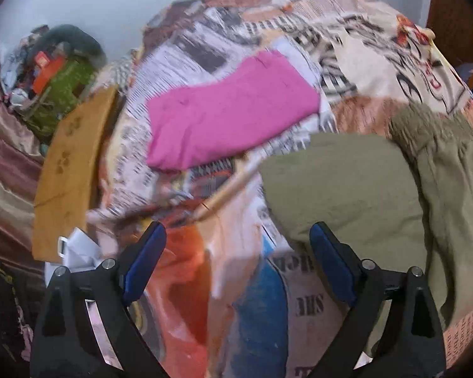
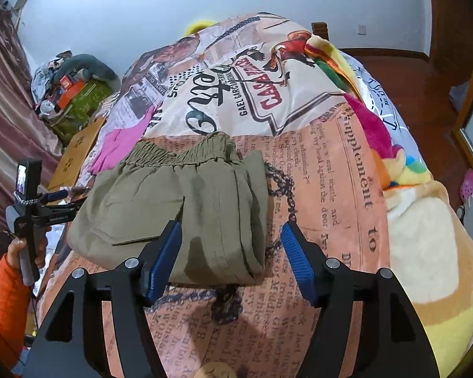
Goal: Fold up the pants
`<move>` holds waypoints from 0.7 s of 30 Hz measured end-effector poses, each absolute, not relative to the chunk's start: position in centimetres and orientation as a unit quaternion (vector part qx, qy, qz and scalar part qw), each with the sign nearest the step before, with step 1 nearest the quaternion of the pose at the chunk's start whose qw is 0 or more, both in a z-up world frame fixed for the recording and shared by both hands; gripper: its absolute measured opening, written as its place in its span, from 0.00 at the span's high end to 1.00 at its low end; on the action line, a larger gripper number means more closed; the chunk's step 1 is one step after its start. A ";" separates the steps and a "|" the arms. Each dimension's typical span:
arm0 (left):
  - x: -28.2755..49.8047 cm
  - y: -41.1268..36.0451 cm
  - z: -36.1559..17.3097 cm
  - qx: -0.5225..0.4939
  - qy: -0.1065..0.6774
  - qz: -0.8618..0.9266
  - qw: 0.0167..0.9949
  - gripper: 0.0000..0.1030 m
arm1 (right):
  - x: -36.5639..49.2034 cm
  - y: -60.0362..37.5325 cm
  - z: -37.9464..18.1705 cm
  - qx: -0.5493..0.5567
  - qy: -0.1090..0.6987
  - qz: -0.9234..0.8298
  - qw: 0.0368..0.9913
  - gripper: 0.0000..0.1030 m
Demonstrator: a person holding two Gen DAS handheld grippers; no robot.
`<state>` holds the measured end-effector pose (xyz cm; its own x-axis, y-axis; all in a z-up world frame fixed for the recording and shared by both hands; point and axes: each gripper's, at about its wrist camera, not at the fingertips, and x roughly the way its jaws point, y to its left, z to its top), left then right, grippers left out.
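Olive green pants (image 2: 186,208) lie folded in a compact stack on the printed bedspread (image 2: 340,189), elastic waistband at the far end. My right gripper (image 2: 231,236) is open and empty, hovering over the stack's near right edge. In the left wrist view the pants (image 1: 356,189) are at the right. My left gripper (image 1: 238,236) is open and empty, left of the pants over the bedspread (image 1: 236,283). It also shows at the left edge of the right wrist view (image 2: 63,201).
A folded pink garment (image 1: 230,116) lies on the bed beyond the left gripper. A wooden board (image 1: 69,176) and cluttered bags (image 1: 56,75) stand at the left. A colourful fleece blanket (image 2: 394,163) covers the bed's right side. A curtain (image 2: 6,126) hangs left.
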<state>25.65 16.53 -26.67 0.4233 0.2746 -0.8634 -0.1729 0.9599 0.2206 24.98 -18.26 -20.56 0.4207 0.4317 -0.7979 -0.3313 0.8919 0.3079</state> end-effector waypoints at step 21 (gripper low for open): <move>31.9 7.5 -28.4 0.044 0.540 0.005 0.840 0.08 | 30.9 -13.0 -25.2 -0.057 0.515 0.274 0.810 0.74</move>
